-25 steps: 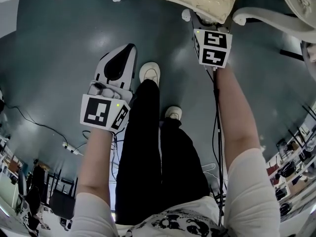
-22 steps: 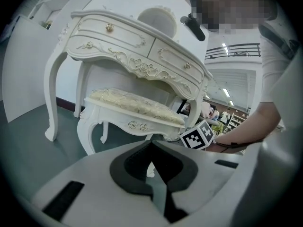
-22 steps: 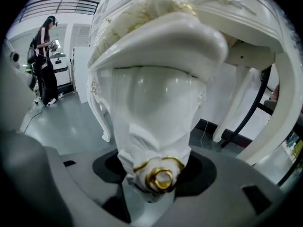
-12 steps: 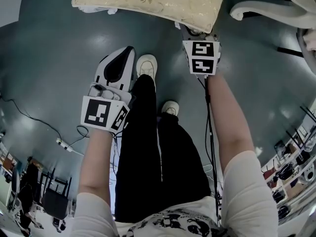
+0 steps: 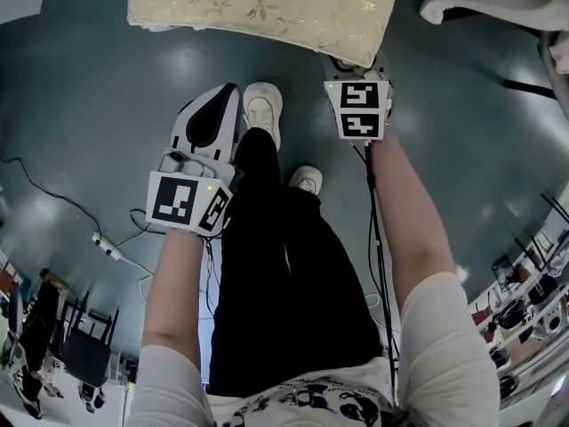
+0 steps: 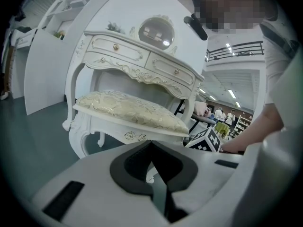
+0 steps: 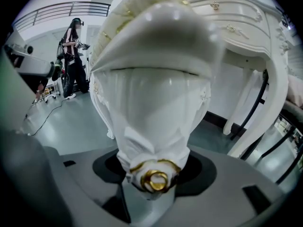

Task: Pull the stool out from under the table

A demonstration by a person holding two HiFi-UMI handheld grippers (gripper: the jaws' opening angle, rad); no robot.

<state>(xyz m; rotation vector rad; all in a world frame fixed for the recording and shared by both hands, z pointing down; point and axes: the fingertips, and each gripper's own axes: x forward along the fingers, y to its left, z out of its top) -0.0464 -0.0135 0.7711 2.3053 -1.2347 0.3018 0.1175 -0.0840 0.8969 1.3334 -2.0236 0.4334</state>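
The stool (image 5: 267, 7) has a cream and gold cushion on a white carved frame and fills the top of the head view. My right gripper (image 5: 353, 63) is shut on its near right corner, its jaws tucked under the cushion edge. In the right gripper view the stool's white corner (image 7: 156, 93), with a gold scroll, is clamped between the jaws of the right gripper (image 7: 152, 181). My left gripper (image 5: 229, 94) hangs free over the floor, left of the stool, shut and empty. Its own view looks at the stool (image 6: 128, 113) in front of the white dressing table (image 6: 142, 63), past the shut left gripper (image 6: 152, 162).
The person's white shoes (image 5: 263, 109) stand just below the stool. A curved white table leg (image 5: 480, 3) shows at the top right. Cables (image 5: 116, 249) run over the grey floor at left. Dark chairs (image 5: 84, 354) stand at lower left. Another person (image 7: 73, 56) stands far off.
The stool has come toward the person with the right gripper, and more of its cushion shows. The table's white legs have slid off the top edge. The left gripper has barely moved.
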